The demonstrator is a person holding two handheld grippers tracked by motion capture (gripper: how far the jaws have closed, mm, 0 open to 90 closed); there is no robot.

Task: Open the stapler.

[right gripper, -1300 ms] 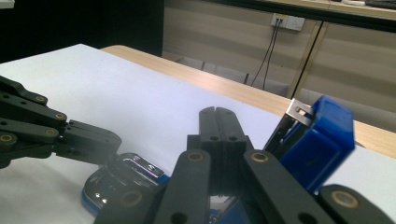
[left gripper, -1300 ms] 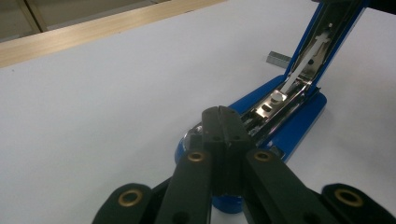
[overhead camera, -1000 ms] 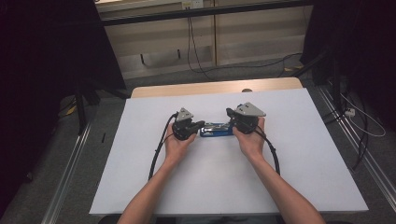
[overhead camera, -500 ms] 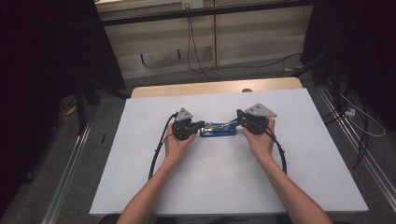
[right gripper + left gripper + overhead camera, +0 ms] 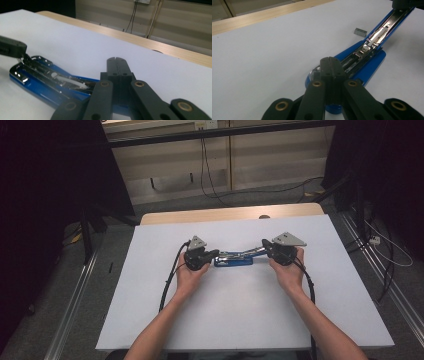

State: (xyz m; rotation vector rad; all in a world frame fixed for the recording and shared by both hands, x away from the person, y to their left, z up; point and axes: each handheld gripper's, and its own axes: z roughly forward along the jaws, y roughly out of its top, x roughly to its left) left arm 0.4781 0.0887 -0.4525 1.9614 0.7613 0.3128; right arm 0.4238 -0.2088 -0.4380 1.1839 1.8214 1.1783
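A blue stapler (image 5: 233,262) lies opened in the middle of the white table (image 5: 225,320). Its metal staple channel (image 5: 382,31) rises at a slant toward my right gripper (image 5: 265,249). My left gripper (image 5: 330,60) is shut, and its tips rest over the stapler's rounded end (image 5: 317,72). In the right gripper view that tip (image 5: 12,48) touches the far end of the stapler (image 5: 45,82). My right gripper (image 5: 116,60) is shut with nothing between its tips. The stapler's raised part passes beneath its jaws. A small block of staples (image 5: 360,32) lies loose on the table beyond the stapler.
A wooden strip (image 5: 225,215) borders the table's far edge. Beyond it are a wall panel and hanging cables (image 5: 205,165). More cables (image 5: 390,255) lie on the floor at the right. Metal rails (image 5: 75,305) run along the table's sides.
My right gripper has moved to the right, away from the left one, and the stapler's upper part has swung out with it. The left gripper has stayed put.
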